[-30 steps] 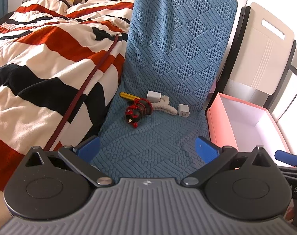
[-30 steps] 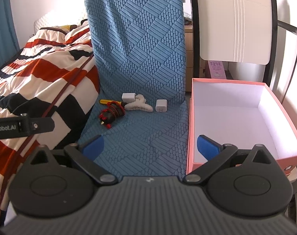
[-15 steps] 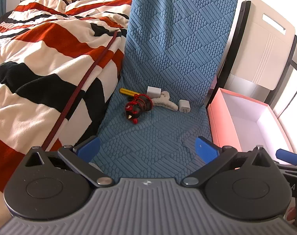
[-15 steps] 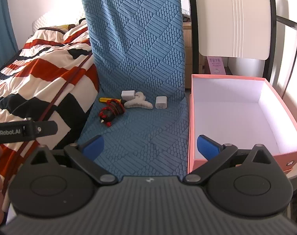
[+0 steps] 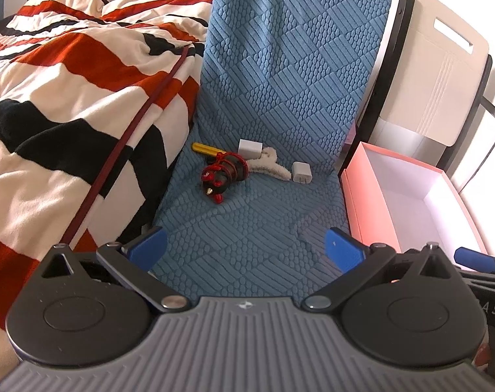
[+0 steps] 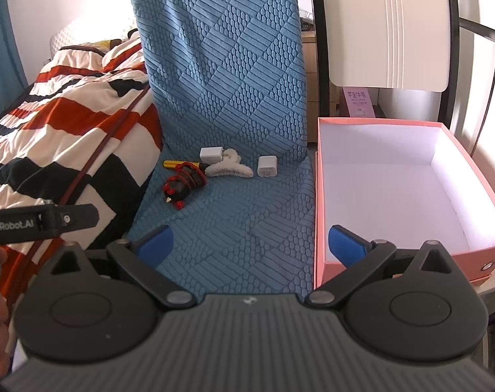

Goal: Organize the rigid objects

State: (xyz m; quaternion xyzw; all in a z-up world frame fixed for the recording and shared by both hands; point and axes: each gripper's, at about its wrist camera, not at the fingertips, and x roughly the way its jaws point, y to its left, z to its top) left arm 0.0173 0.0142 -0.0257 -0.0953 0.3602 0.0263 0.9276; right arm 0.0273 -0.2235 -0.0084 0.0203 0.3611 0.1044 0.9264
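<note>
Several small objects lie at the back of a blue textured chair seat [image 5: 247, 215]: a yellow stick [image 5: 204, 148], a red and black toy [image 5: 223, 175], a white fuzzy hair claw [image 5: 269, 166] and two white charger plugs [image 5: 250, 148] [image 5: 301, 172]. They also show in the right wrist view: the toy [image 6: 182, 181], the claw [image 6: 229, 168], the plugs [image 6: 210, 154] [image 6: 267, 166]. My left gripper [image 5: 245, 250] is open and empty, short of the objects. My right gripper [image 6: 249, 243] is open and empty, over the seat's front edge.
An open pink box [image 6: 407, 183] with a white inside stands right of the chair, also in the left wrist view [image 5: 407, 192]. A striped blanket [image 5: 67, 98] covers the bed at left. A white folding chair back [image 6: 387, 26] stands behind the box.
Both grippers have drifted slightly; the objects sit a little farther away and higher in the left wrist view. Nothing was gripped or moved.
</note>
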